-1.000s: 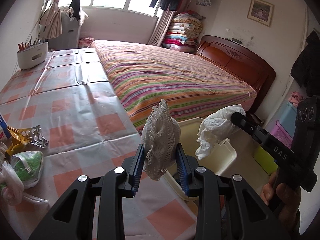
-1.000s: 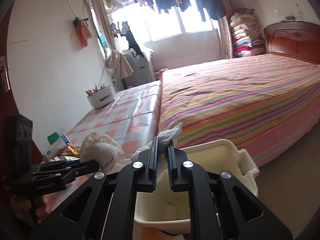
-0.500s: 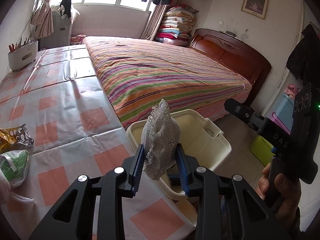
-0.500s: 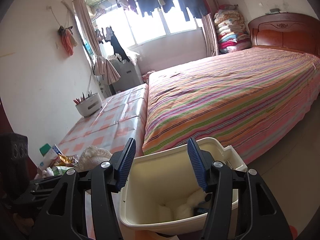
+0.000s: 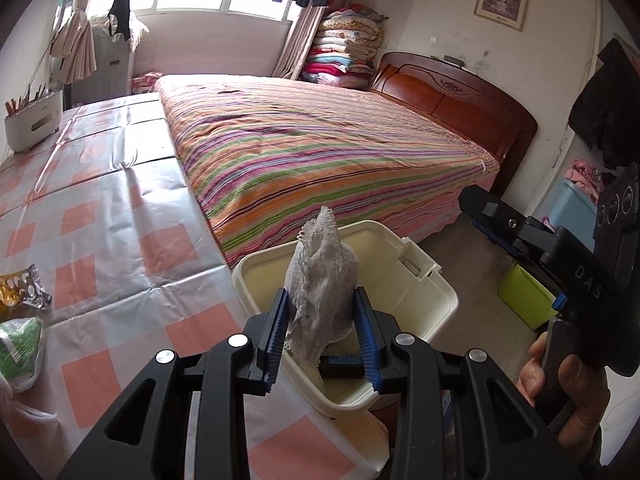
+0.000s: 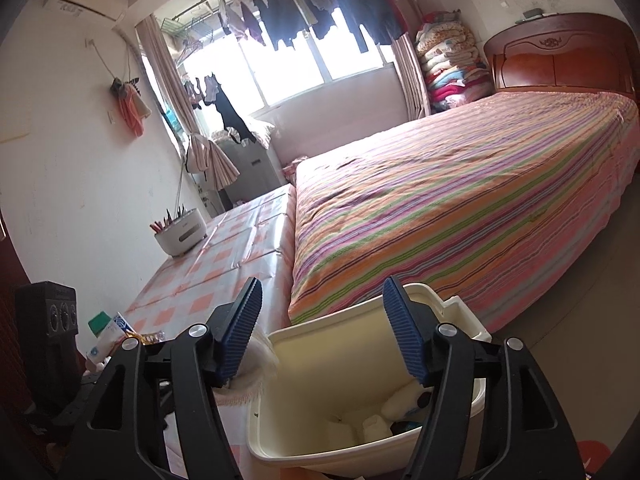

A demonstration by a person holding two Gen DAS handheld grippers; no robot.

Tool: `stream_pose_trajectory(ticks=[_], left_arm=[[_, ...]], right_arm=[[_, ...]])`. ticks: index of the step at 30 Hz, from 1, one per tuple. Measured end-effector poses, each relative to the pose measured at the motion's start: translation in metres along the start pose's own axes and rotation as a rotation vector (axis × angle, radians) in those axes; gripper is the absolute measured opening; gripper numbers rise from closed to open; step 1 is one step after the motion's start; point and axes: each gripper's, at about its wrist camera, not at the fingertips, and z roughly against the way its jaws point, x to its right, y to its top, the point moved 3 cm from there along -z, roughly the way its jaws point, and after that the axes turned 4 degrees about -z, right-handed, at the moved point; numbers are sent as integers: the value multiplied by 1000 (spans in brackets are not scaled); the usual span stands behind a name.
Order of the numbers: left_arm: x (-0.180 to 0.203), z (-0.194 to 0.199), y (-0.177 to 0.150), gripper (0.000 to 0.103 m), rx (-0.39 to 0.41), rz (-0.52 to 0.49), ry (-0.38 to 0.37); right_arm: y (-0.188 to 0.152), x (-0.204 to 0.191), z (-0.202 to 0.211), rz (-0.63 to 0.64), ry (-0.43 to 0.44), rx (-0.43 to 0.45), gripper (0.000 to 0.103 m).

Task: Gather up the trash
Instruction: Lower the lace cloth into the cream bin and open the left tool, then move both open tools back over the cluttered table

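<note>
A crumpled white lace cloth is gripped between the blue ribbed pads of the left gripper, whose jaws are closed onto its lower half; the upper part of the cloth stands up beyond the fingertips. The cloth is held over the near edge of a cream plastic bin, which is seen directly ahead of and below that claw, at the corner of a table covered in a checked plastic cloth. A small dark object in the bin is glimpsed just under the held cloth, between the two pads.

The right gripper is held with its jaws spread wide and nothing is held between them. The same bin is seen below and ahead of this claw, its opening framed by the two fingers; white crumpled trash lies at its bottom, toward the right finger. A bit of the lace cloth is seen just beside the left pad of this claw, outside the bin's rim.

To the left of the left claw, a gold snack wrapper and a green-and-white bag lie on the table, well apart from it.
</note>
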Motion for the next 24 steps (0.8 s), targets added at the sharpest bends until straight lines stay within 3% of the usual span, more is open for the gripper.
stream_pose_trajectory(ticks=[7, 9, 11, 13, 20, 24], left_arm=[[11, -13, 5, 33, -17, -23, -18], [15, -14, 7, 44, -9, -32, -22], [18, -11, 9, 73, 13, -40, -6], [19, -6, 10, 79, 40, -46, 14], [-4, 14, 21, 80, 47, -5, 62], [-29, 36, 26, 80, 95, 15, 131]], right_arm=[[5, 13, 9, -47, -7, 37, 64], [5, 14, 9, -56, -3, 36, 64], [5, 15, 9, -59, -4, 38, 64], [5, 13, 9, -59, 0, 38, 65], [3, 0, 2, -48, 22, 28, 68], [1, -11, -4, -30, 45, 13, 70]])
